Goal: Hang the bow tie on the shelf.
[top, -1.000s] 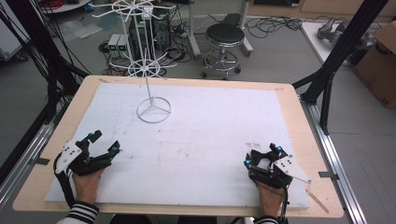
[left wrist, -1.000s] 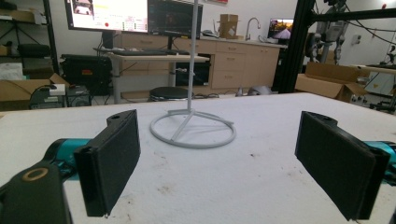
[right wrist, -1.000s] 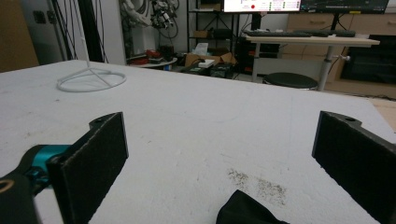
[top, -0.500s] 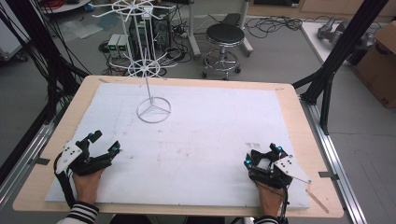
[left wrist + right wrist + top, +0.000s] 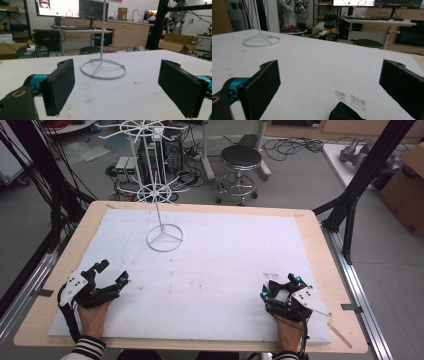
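Left gripper [image 5: 111,272] low on white sheet [image 5: 225,255], jaws spread wide, nothing between them. Right gripper [image 5: 280,286] same: jaws wide apart, nothing gripped. White wire stand [image 5: 164,238] upright well ahead of left jaws, centred between them; far off beyond right jaws' left pad.
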